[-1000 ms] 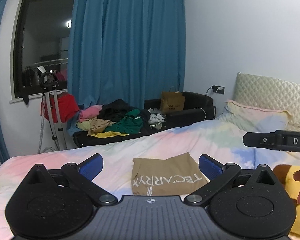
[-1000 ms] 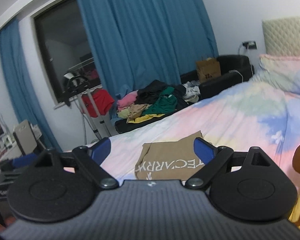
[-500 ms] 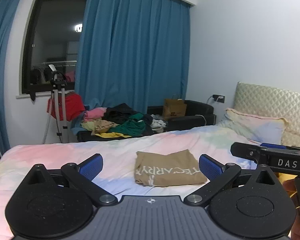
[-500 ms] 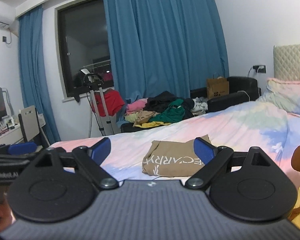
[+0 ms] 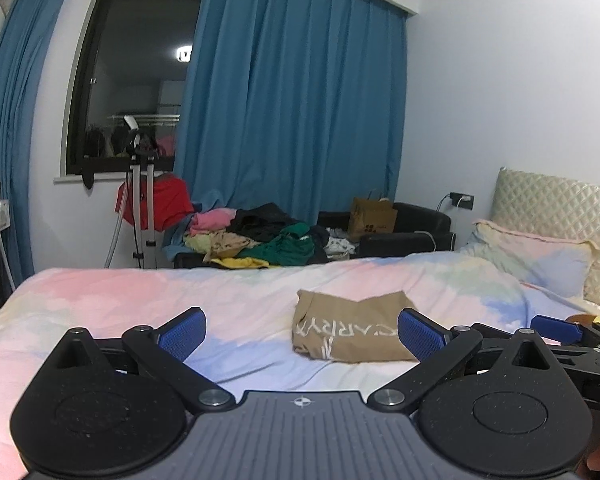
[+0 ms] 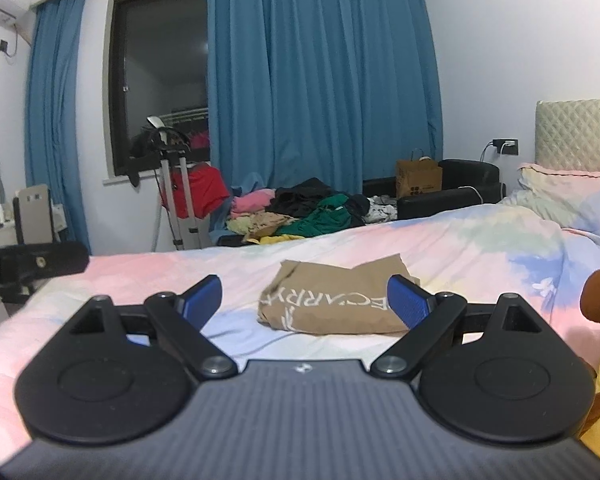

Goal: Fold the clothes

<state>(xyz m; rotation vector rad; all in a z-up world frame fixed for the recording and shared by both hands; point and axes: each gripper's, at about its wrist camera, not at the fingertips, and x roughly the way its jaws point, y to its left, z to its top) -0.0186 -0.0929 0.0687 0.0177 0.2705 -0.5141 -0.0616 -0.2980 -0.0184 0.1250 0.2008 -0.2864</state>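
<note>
Shirt (image 5: 354, 332): tan, folded into a compact block, pale lettering on the near face; flat on the bed, mid-width, well short of the pillow.
Bed (image 5: 100, 304): pastel cover in pink, blue and yellow patches, lightly creased around the shirt.
Left tool (image 5: 302, 330): jaws wide apart, nothing between the blue pads; low over the bed, pointing almost level; shirt ahead and right of centre, right pad overlapping its right end in view, contact not clear.
Right tool (image 6: 304, 298): jaws wide apart, empty; low over the bed, shirt ahead between the pads and beyond them, not touched as far as visible.
Tools, relative: side by side; right tool's blue tip seen at the right edge of the left wrist view (image 5: 556, 330), left tool's black body at the left edge of the right wrist view (image 6: 32, 264).
Pillow (image 5: 536, 256): pastel, at the quilted headboard (image 5: 556, 204), far right.
Pile (image 5: 260, 236): loose clothes beyond the bed's far side, pink, black, green, yellow mixed.
Bag (image 5: 372, 218): brown paper, standing on a black sofa right of the pile.
Curtains (image 5: 296, 108): blue, partly drawn beside a dark window (image 5: 132, 80).
Stand (image 5: 140, 200): metal legs, red cloth beside it, below the window.
</note>
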